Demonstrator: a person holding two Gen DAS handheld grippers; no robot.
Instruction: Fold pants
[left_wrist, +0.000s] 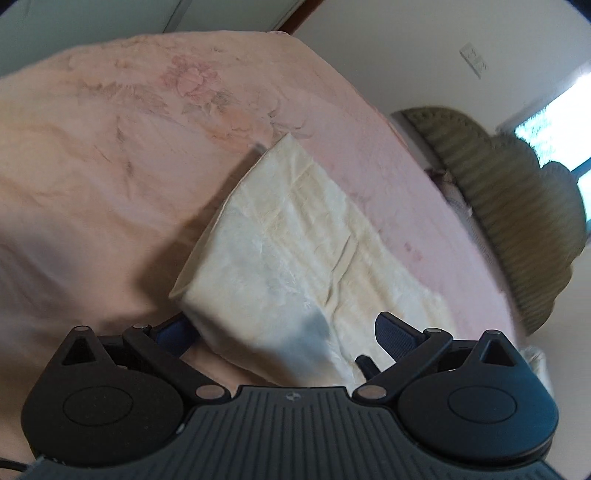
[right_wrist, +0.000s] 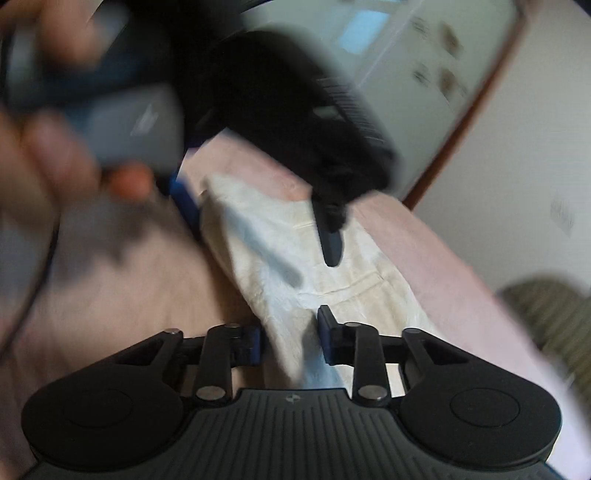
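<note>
- Left gripper (left_wrist: 280, 332): jaws spread wide, the cream pants (left_wrist: 295, 236) running between them; pads not seen pressing the cloth, so open and gripping nothing.
- Pants lying as a long folded strip on the pink bed cover (left_wrist: 103, 155), stretching from 6 o'clock toward 12 o'clock in the left wrist view.
- Right gripper (right_wrist: 290, 338): jaws narrowed around the near end of the strip, cloth between the blue pads (right_wrist: 327, 334); apparently pinching the pants, though blur leaves firm contact uncertain.
- In the right wrist view, other gripper at 12 o'clock above the cloth, a blurred hand (right_wrist: 40, 155) at 9 o'clock.
- Likely step: taking hold of the near end to fold it over. Best done by catching all layers at both edges, lifting evenly, keeping the edge taut and square.
- Surface: soft, faintly flowered cover, lightly wrinkled.
- Room: padded olive headboard (left_wrist: 517, 206) at 3 o'clock, bright window (left_wrist: 554, 122) beyond, pale wall with a switch plate (left_wrist: 474, 59) at 1 o'clock.
</note>
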